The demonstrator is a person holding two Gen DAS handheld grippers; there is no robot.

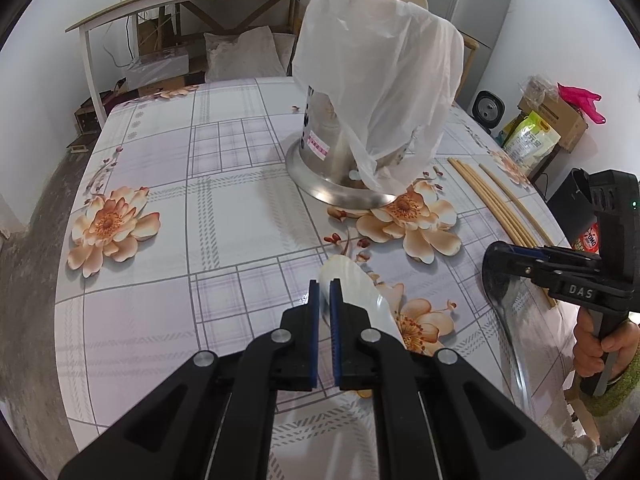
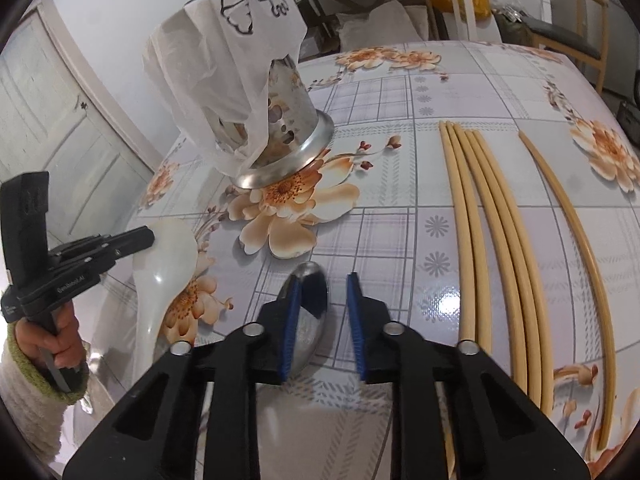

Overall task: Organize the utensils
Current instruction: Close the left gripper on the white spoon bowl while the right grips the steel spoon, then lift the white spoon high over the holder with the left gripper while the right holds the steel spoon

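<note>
1. My left gripper (image 1: 325, 300) is pinching the white spoon (image 2: 164, 272), jaws nearly pressed together.
2. My right gripper (image 2: 322, 300) is straddling the metal spoon (image 2: 310, 320) on the table (image 1: 224, 216), jaws spread, beside the chopsticks (image 2: 496, 240).

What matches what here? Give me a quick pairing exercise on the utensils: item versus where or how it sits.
Items:
1. white spoon
2. metal spoon
3. chopsticks
4. metal holder

Places or states:
a. draped with a white plastic bag
b. lying side by side on the tablecloth
c. between the fingers of the right gripper
d. at the tip of the left gripper

Pairs: 1-d, 2-c, 3-b, 4-a
</note>
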